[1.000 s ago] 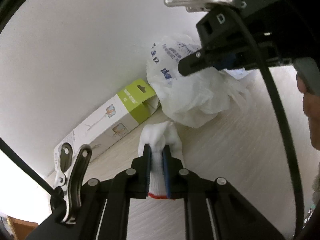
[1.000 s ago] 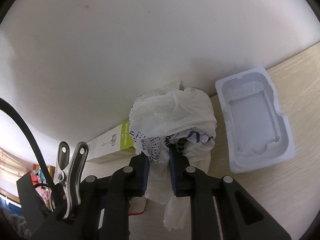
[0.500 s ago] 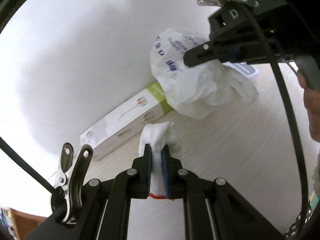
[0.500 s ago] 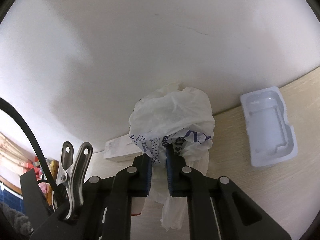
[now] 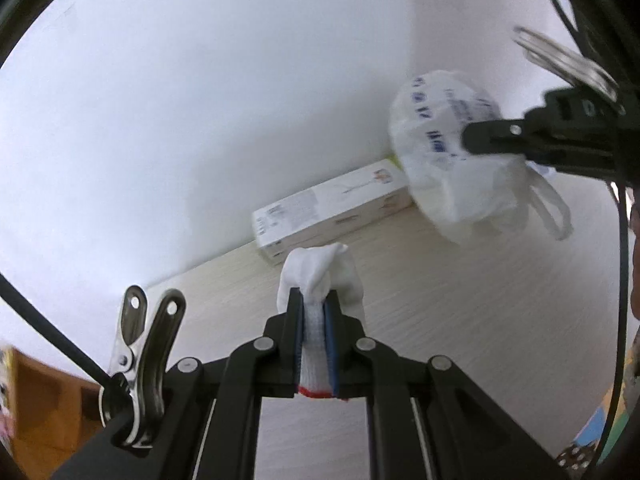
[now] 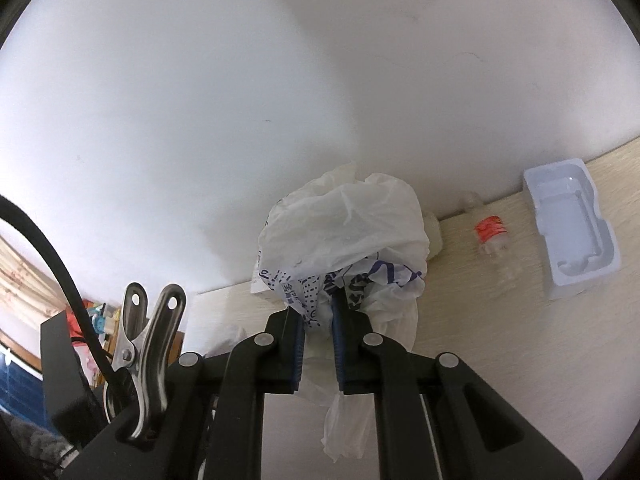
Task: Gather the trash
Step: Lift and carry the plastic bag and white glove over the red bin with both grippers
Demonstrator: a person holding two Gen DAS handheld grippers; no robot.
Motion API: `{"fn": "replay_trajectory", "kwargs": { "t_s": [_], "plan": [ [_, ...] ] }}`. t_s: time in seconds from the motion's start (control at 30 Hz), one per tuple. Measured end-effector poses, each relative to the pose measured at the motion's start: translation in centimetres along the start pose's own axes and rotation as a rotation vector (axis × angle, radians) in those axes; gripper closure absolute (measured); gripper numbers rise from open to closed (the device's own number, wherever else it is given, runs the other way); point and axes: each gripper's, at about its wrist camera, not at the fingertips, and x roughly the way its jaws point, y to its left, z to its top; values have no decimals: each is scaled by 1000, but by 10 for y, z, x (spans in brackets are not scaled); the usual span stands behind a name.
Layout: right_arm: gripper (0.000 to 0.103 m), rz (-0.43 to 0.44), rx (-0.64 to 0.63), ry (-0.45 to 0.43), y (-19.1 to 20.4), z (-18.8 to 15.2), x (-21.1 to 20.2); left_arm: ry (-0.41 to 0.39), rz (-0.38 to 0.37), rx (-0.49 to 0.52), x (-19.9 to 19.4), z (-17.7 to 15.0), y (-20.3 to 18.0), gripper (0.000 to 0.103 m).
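Observation:
My left gripper (image 5: 313, 300) is shut on a white knitted glove (image 5: 320, 276) with a red cuff edge, held above the pale wooden surface. My right gripper (image 6: 319, 306) is shut on a crumpled white plastic bag (image 6: 352, 220) with blue print, which hangs off the surface. In the left wrist view the same plastic bag (image 5: 448, 168) hangs at the right, with one black fingertip (image 5: 480, 136) of the right gripper in front of it. A long white and green box (image 5: 332, 208) lies against the wall behind the glove.
A white wall rises close behind everything. In the right wrist view a clear bottle with a red label (image 6: 494, 240) and a white moulded plastic tray (image 6: 572, 236) lie by the wall at the right. A wooden shelf (image 5: 48, 408) shows at the lower left.
Both grippers have risen and pulled back from the wall, keeping their loads. The bag has lifted off the surface and shifted right. The bottle has come into view beside the tray.

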Motion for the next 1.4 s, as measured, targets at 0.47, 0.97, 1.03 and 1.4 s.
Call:
{"fn": "replay_trajectory", "kwargs": {
  "t_s": [0.47,0.97,1.03,1.4],
  "plan": [
    [90,77,-176,37,15,10,-4,1,148,-240,-26,-38,110,93],
    [90,270,-358,204,61,15,72,76,353,-505,-38,-97,219,92],
    [90,291,-381,226,67,15,80,84,372,-534,-40,-105,231,92],
    [90,361,-482,334,109,9,108,126,399,-692,-60,-146,291,92]
  ]
}}
